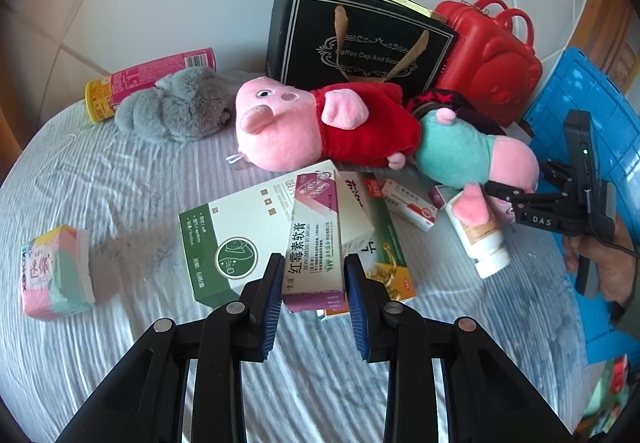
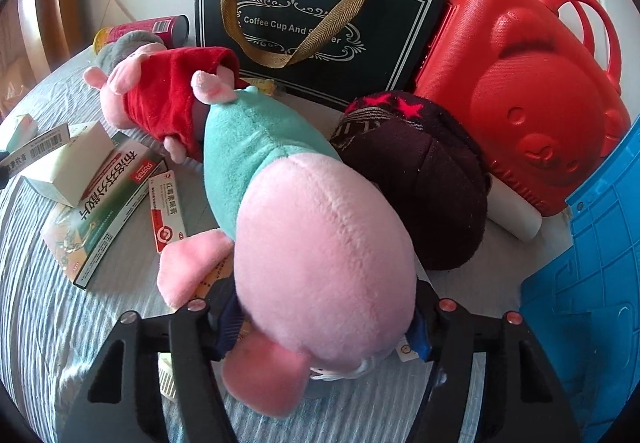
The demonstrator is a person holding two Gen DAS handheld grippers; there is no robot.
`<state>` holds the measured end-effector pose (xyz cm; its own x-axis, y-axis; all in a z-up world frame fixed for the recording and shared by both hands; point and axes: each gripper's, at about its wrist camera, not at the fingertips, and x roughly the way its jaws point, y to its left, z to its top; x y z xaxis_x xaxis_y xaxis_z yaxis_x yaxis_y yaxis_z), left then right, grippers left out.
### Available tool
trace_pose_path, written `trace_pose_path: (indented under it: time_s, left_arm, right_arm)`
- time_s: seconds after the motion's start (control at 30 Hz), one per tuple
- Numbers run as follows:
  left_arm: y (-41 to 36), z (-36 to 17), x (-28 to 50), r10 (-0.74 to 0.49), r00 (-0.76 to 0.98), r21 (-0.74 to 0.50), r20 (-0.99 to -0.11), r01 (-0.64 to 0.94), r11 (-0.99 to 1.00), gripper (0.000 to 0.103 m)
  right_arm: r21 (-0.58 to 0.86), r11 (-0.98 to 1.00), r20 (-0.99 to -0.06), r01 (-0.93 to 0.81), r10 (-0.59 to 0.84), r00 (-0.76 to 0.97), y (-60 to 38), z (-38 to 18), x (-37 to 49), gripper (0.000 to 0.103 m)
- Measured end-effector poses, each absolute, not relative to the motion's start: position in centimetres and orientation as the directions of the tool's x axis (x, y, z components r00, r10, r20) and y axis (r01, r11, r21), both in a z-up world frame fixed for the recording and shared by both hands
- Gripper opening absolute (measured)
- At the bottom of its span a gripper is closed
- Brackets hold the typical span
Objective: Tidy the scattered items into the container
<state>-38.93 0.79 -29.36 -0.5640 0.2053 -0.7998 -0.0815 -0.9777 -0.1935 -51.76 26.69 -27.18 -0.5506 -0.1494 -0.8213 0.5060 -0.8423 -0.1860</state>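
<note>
Clamping a purple-and-white ointment box (image 1: 314, 239) between its blue pads, our left gripper (image 1: 313, 285) holds it above a green-and-white box (image 1: 236, 231) on the ribbed bedcover (image 1: 120, 171). Our right gripper (image 2: 320, 327) has its jaws on either side of the teal-shirted pig plush (image 2: 320, 243); the pads are mostly hidden, so we cannot tell whether they press. Only the left wrist view shows the tissue pack (image 1: 56, 273), the grey plush (image 1: 180, 107) and the white bottle (image 1: 482, 239). Only the right wrist view shows the dark star-patterned cap (image 2: 420, 179). The blue crate (image 2: 592, 263) lies right of both grippers.
</note>
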Motion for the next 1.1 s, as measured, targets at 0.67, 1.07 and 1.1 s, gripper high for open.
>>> trace_pose_path:
  time_s: [0.67,1.07,1.1]
  left_arm:
    - [0.5,-24.9,-33.4,0.191,-0.596,-0.205,-0.780,-0.046,-0.978,0.028]
    - [0.8,-17.8,-27.4,0.164,-0.668,-0.214,-0.726,-0.008,-0.977,0.028]
    - [0.8,-17.1,-27.0,0.155,-0.674,-0.206,-0.722,-0.004,-0.979,0.028]
  right_arm:
    - [-0.128,-0.884,-0.769,0.450,-0.198,-0.607,27.7,-17.6,-43.2,0.054]
    - [-0.105,-0.862,-0.738,0.496,-0.267,-0.620,27.7,-9.4,-34.0,0.054]
    - [-0.105,-0.859,-0.733,0.500,-0.273,-0.623,27.7,-8.8,-33.4,0.054]
